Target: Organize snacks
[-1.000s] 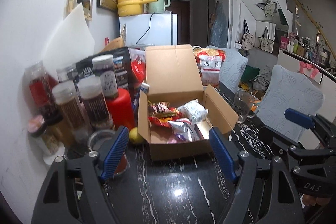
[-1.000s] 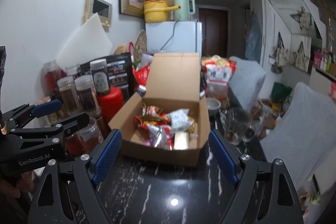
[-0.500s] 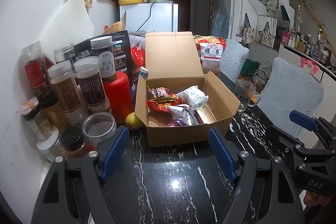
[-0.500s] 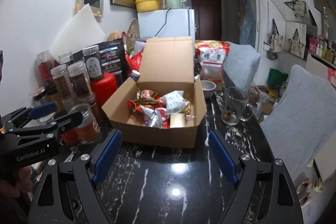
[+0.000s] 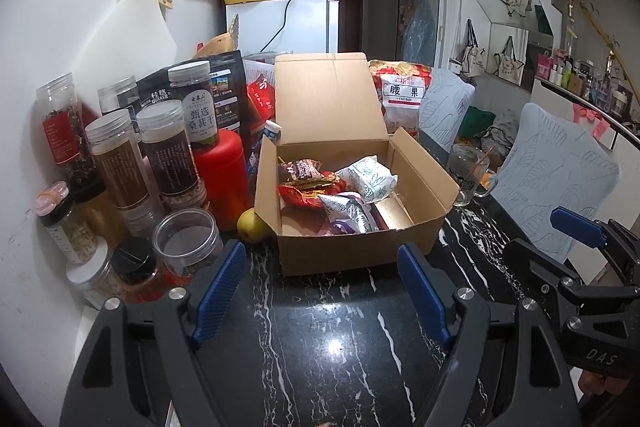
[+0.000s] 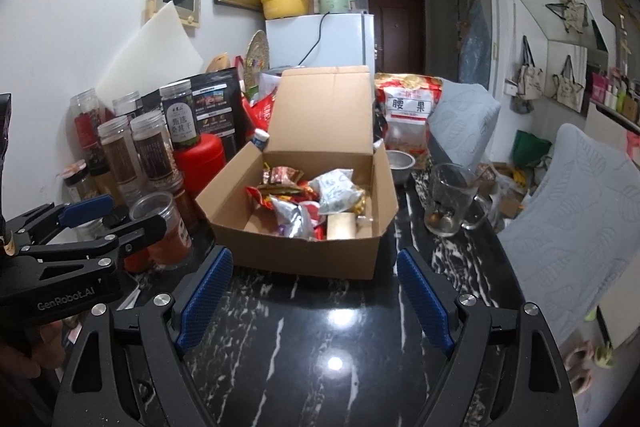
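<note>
An open cardboard box (image 5: 352, 251) stands on the black marble table (image 5: 320, 347), its lid upright. Inside lie a red packet (image 5: 304, 195), a white packet (image 5: 368, 177), a silver packet (image 5: 348, 213) and a gold carton (image 5: 394, 213). The same box (image 6: 304, 255) holds the white packet (image 6: 336, 187) and a tan carton (image 6: 340, 227). A red-and-white cashew bag (image 5: 402, 95) stands behind it. My left gripper (image 5: 322, 253) is open and empty just short of the box front. My right gripper (image 6: 316, 259) is open and empty too, beside it on the right.
Several jars (image 5: 120, 155), a red canister (image 5: 220, 175) and a yellow fruit (image 5: 252, 225) crowd the wall side left of the box. A glass mug (image 6: 448, 199) and a metal bowl (image 6: 400, 163) stand to its right. Covered chairs (image 5: 560, 163) line the table's right edge.
Both views now show a little more of the near table and the jars. The box and its snacks lie as before, and both grippers stay open.
</note>
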`<act>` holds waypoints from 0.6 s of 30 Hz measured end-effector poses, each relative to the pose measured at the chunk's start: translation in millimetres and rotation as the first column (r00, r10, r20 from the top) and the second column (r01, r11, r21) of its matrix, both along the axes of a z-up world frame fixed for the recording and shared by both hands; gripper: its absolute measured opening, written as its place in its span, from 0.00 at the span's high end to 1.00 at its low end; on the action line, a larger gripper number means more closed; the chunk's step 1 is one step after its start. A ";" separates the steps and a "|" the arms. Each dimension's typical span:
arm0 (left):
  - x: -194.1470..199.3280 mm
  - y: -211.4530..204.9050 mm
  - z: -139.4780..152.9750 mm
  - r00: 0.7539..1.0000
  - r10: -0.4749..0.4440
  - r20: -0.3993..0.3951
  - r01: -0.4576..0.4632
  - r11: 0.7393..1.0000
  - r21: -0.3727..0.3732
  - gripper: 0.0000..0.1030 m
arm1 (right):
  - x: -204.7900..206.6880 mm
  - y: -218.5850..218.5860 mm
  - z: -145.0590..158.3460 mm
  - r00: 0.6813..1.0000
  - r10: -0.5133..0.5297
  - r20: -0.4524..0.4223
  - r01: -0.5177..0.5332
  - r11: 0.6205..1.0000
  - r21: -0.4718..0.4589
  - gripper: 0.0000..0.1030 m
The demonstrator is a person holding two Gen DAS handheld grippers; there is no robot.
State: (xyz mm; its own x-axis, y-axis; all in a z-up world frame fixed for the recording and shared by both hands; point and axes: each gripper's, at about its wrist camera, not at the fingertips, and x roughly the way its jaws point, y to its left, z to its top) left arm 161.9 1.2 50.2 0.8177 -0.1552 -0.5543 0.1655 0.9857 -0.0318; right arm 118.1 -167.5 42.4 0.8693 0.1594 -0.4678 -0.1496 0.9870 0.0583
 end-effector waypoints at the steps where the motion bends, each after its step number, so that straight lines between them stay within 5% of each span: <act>1: 0.5 -0.1 -0.4 1.000 -0.001 -0.001 0.001 1.000 0.001 0.24 | 0.6 0.4 -0.5 1.000 0.000 -0.003 0.000 1.000 -0.001 0.17; 18: 5.7 -6.7 -2.9 1.000 -0.020 -0.017 0.020 1.000 0.023 0.24 | 7.1 -2.8 -6.0 1.000 -0.009 -0.023 0.009 1.000 -0.003 0.17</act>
State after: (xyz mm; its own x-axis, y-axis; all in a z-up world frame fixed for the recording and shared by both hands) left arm 167.6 -5.5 47.3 0.8053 -0.1588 -0.5713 0.1850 0.9827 -0.0123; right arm 125.2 -170.3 36.4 0.8597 0.1503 -0.4882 -0.1394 0.9885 0.0589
